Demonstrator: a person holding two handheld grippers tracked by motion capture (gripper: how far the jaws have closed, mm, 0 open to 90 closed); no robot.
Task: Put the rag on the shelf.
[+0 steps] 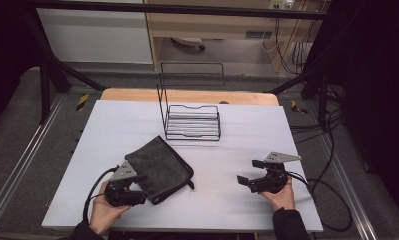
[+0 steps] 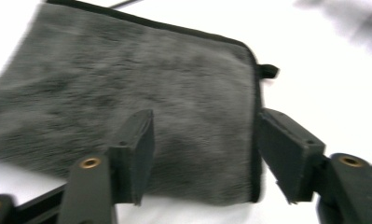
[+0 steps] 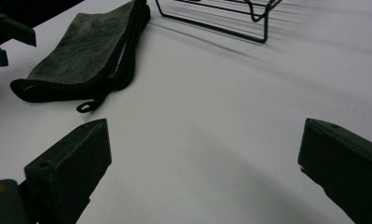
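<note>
Folded grey towel (image 1: 158,168) flat on white table (image 1: 237,210), just in front of black wire rack (image 1: 193,122).

Left gripper (image 2: 204,154) partly open, straddling towel's near corner, no clamping visible; right gripper (image 3: 202,172) wide apart, empty, well right of towel.

A laboratory-style recording bay was the setting: a white-topped table (image 1: 267,135) stood inside a black metal frame (image 1: 187,9), with bundled cables (image 1: 297,55) trailing across grey carpet (image 1: 17,120) and plain cabinets (image 1: 94,35) lining the rear wall.
</note>
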